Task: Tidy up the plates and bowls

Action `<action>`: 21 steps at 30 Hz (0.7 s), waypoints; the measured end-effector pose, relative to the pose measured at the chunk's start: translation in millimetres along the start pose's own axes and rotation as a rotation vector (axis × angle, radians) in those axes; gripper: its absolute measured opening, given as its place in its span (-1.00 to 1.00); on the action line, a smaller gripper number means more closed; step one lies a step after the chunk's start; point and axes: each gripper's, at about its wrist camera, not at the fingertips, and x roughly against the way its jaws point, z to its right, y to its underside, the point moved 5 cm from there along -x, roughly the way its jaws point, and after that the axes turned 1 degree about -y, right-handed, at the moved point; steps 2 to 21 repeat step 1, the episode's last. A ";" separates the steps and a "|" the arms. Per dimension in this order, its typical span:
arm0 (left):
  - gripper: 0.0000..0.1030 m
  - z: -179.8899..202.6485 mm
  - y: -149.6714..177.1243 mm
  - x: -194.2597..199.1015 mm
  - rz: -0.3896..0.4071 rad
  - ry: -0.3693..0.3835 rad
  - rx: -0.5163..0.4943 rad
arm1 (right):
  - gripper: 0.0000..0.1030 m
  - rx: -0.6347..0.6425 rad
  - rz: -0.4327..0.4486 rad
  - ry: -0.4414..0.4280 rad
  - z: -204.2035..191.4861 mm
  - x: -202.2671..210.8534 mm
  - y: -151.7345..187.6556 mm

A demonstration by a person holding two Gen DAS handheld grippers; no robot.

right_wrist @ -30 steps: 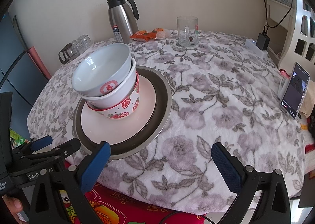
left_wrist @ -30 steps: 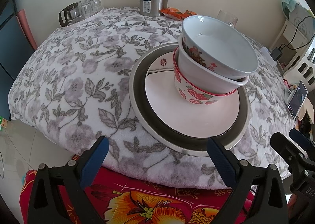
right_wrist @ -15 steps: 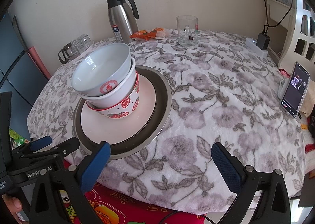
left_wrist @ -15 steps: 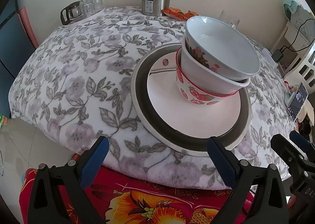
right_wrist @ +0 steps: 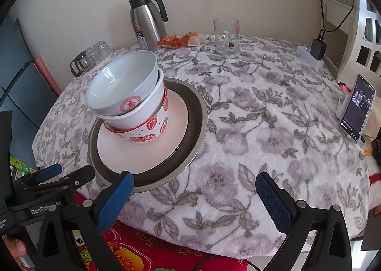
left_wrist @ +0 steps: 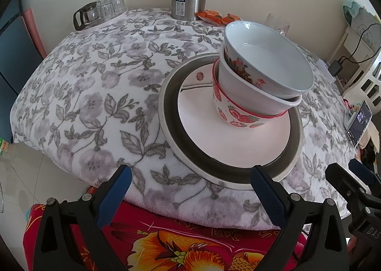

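Three bowls are nested and tilted: a white bowl [left_wrist: 269, 66] on top, a plain white one, and a strawberry bowl [left_wrist: 240, 118] at the bottom. They stand on a pale pink plate [left_wrist: 214, 128] inside a steel-rimmed dish [left_wrist: 166, 113]. The stack also shows in the right wrist view [right_wrist: 123, 89] on the same dish [right_wrist: 197, 132]. My left gripper [left_wrist: 190, 190] is open and empty at the table's near edge, just short of the dish. My right gripper [right_wrist: 194, 192] is open and empty to the right of the dish.
A floral cloth [right_wrist: 262, 116] covers the table. At the back stand a steel flask [right_wrist: 147, 25], a glass mug [right_wrist: 226, 35], snack packets [right_wrist: 183, 39] and a glass pot with cups [left_wrist: 97, 11]. A phone [right_wrist: 357, 109] leans at the right edge.
Both grippers hold nearly still. The left wrist view has shifted slightly, so the dish sits a touch further right and lower. The bowls and plates have not moved.
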 end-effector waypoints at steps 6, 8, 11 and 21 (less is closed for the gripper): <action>0.93 0.0 0.0 0.0 0.000 0.000 -0.001 | 1.00 0.000 -0.001 0.000 0.0 -0.3 0.0; 0.93 0.0 0.0 0.0 0.000 0.000 -0.001 | 1.00 0.000 -0.001 0.000 0.0 -0.3 0.0; 0.93 0.0 0.0 0.0 0.000 0.000 -0.001 | 1.00 0.000 -0.001 0.000 0.0 -0.3 0.0; 0.93 0.0 0.0 0.0 0.000 0.000 -0.001 | 1.00 0.000 -0.001 0.000 0.0 -0.3 0.0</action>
